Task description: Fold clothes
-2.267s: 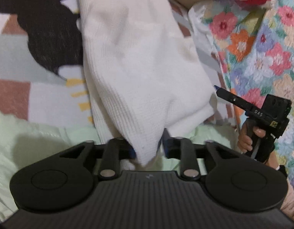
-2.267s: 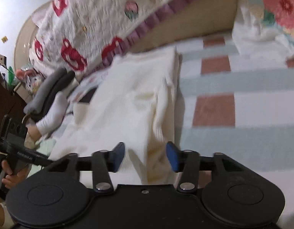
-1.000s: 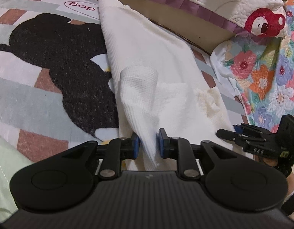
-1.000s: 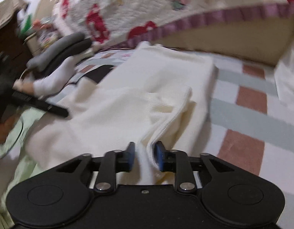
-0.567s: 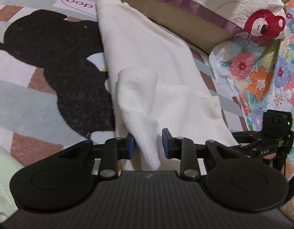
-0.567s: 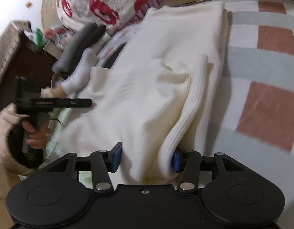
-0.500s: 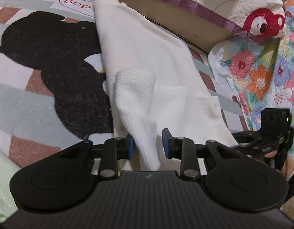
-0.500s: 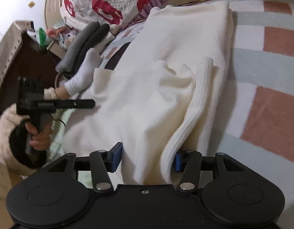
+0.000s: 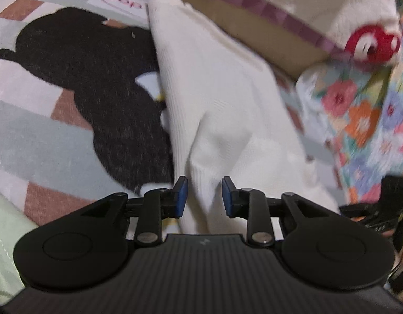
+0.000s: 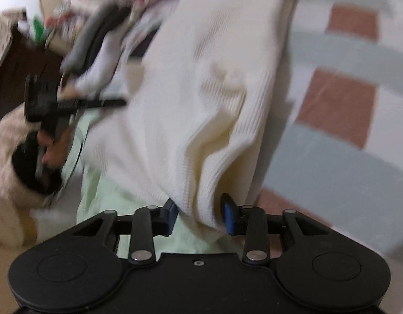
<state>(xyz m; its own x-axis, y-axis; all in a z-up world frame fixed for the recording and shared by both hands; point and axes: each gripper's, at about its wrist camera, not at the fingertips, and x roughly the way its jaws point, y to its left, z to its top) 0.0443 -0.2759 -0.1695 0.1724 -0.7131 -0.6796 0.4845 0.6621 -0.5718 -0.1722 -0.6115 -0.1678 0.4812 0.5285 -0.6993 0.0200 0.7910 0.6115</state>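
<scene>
A cream knitted garment (image 9: 222,99) lies lengthwise on a patterned blanket (image 9: 44,120). In the left wrist view my left gripper (image 9: 203,196) is open, its blue pads on either side of the garment's near folded edge, which rests loose between them. In the right wrist view the same garment (image 10: 217,89) runs away from me, and my right gripper (image 10: 198,213) is open with the near hem bunched between its pads. The left gripper (image 10: 70,104) also shows at the left of that view. Both views are blurred.
The blanket has a black animal print (image 9: 91,83) and pink and grey blocks (image 10: 340,115). A quilted pillow with red bears (image 9: 368,41) and a flowered quilt (image 9: 366,120) lie at the right. A light green sheet (image 10: 109,196) lies near me. A socked foot (image 10: 96,70) is at the left.
Both grippers opened from shut on the garment and let its folded edge drop onto the lower layer. Both have drawn back toward the near hem, and the views have blurred.
</scene>
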